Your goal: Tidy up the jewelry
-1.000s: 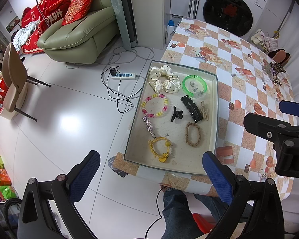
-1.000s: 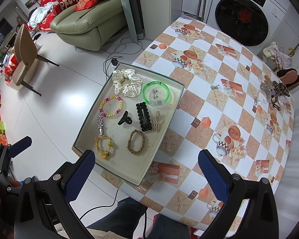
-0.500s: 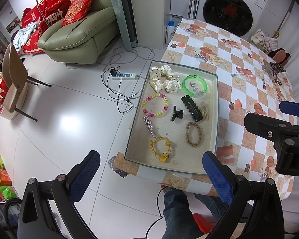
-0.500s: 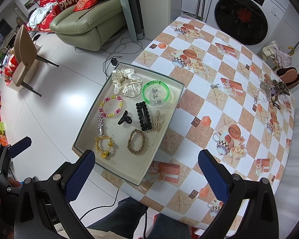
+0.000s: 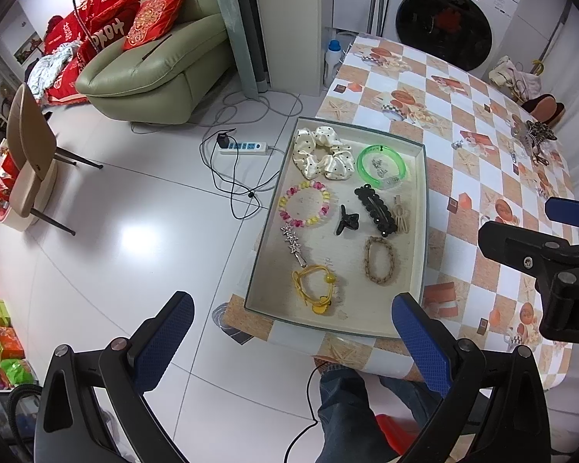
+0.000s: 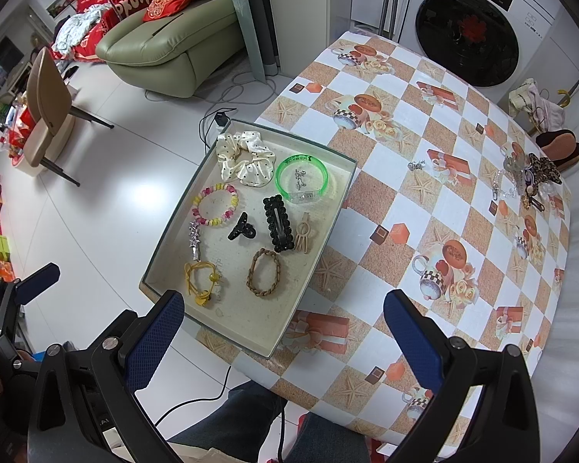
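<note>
Two grippers: left gripper and right gripper are held apart, empty, above the near worktop.
Tray: overhanging the left edge; could be tipped.
Loose pile: far right; tangling likely.

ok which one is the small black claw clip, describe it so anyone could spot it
Look in the shallow tray on the checked table. Mid-tray, the small black claw clip lies between the pastel bead bracelet and the long black barrette; it alone is butterfly-shaped.
</note>
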The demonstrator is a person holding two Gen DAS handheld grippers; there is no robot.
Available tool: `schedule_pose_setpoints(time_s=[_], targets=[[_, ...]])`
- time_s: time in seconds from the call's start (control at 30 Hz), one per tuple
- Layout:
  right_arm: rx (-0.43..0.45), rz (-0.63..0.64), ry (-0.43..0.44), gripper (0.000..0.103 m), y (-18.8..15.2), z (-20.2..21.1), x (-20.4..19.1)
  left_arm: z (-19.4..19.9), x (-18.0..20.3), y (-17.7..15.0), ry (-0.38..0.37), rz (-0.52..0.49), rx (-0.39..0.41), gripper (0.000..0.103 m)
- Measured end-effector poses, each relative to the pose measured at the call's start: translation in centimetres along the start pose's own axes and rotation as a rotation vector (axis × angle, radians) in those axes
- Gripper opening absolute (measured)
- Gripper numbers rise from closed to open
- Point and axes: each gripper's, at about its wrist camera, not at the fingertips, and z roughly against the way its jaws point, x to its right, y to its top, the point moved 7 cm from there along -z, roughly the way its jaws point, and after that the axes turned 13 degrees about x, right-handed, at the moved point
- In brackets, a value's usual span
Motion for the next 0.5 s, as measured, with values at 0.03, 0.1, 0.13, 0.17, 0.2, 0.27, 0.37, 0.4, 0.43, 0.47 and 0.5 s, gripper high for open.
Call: schedule_pose_setpoints(time_s=[0.03,0.1,0.13,0.17,0.2,0.27,0.37,0.4,0.43,0.47,0.5], targets=[[0.0,0.0,-0.001,0.103,0.0,0.0,0.0,0.08,-0.02,0.1,0.0,0.001,0.005,0.103],[0.001,-0.001,0.0,0.103,0.0,-0.01,-0.01,0.22,0.01,0.25,0.001,-0.003,0.013,0.103],[0.0,0.0,0.0,0.103,-0.01,-0.02,-0.02,0.23,0.06,0.29,0.003,-0.008,0.015,0.103],[0.0,0.0,0.0,0.103,0.0,-0.03,-0.01,0.29,-0.02,0.21,0.009,-0.015,0.018,0.103],[0.0,0.0,0.001,0.103,0.02,-0.04,-0.01,0.3,0.14,0.37,0.011,-0.019,0.019,0.103],[0.002,0.001,0.001,0.103,0.09,-0.03,-0.01,0.32,0.09,0.34,0.011,-0.02,0.019,0.103],[0.001,0.002,0.002,0.103,0.11,-0.04,-0.03,0.25,0.19,0.4,0.012,-0.021,0.018,0.103],[0.001,0.002,0.002,0.103,0.12,-0.05,-0.03,0.24,0.15,0.38,0.014,-0.019,0.015,0.103],[0.001,0.001,0.002,0.103,0.11,-0.07,-0.05,0.23,0.11,0.33,0.015,-0.018,0.013,0.103],[0.001,0.001,0.002,0.103,0.13,-0.07,-0.05,0.2,0.05,0.26,0.016,-0.017,0.009,0.103],[0.001,0.001,0.002,0.103,0.13,-0.08,-0.06,0.11,0.06,0.27,0.017,-0.016,0.006,0.103]])
